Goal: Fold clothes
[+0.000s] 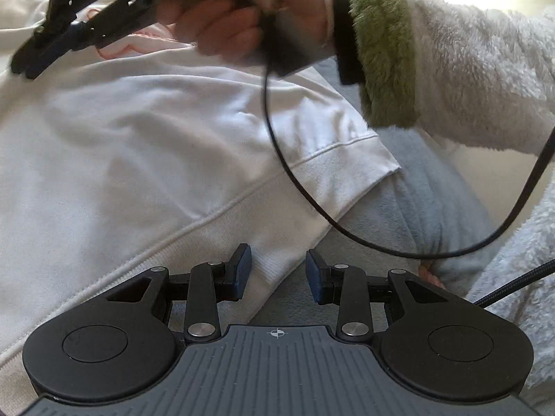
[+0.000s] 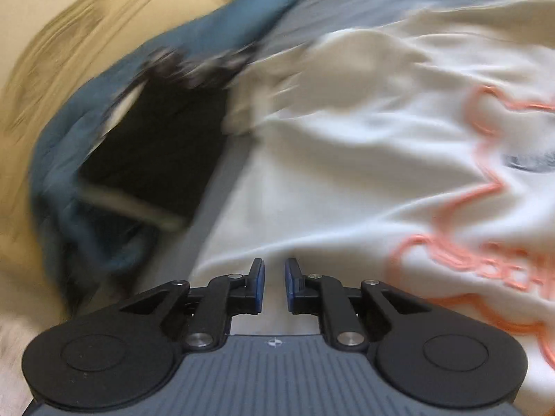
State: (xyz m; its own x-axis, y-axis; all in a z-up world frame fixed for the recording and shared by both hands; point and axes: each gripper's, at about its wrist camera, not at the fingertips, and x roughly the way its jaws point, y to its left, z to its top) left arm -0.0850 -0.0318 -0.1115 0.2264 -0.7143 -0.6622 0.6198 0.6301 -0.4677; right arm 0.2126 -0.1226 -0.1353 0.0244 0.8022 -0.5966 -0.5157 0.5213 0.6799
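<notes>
White sweatshirt: lying spread over a pale grey bed cover, filling the left and middle of the left wrist view; its ribbed hem is running diagonally from near left to far right. An orange outlined print is showing on its right part in the right wrist view.

Left gripper: hovering at the near edge over the hem and cover, jaws standing apart with nothing between them, released.

Right gripper: reaching in at the far left of the left wrist view, blurred, its tip just over the sweatshirt. In its own view the jaws are showing a narrow gap with nothing pinched, released.

Hand: gripping the right gripper's handle, far middle.

Sleeve: fluffy grey-white with a green cuff, far right.

Black cable: looping from the handle down over the sweatshirt and cover.

Blue garment: lying blurred at the far left of the sweatshirt, a black item resting on it.
</notes>
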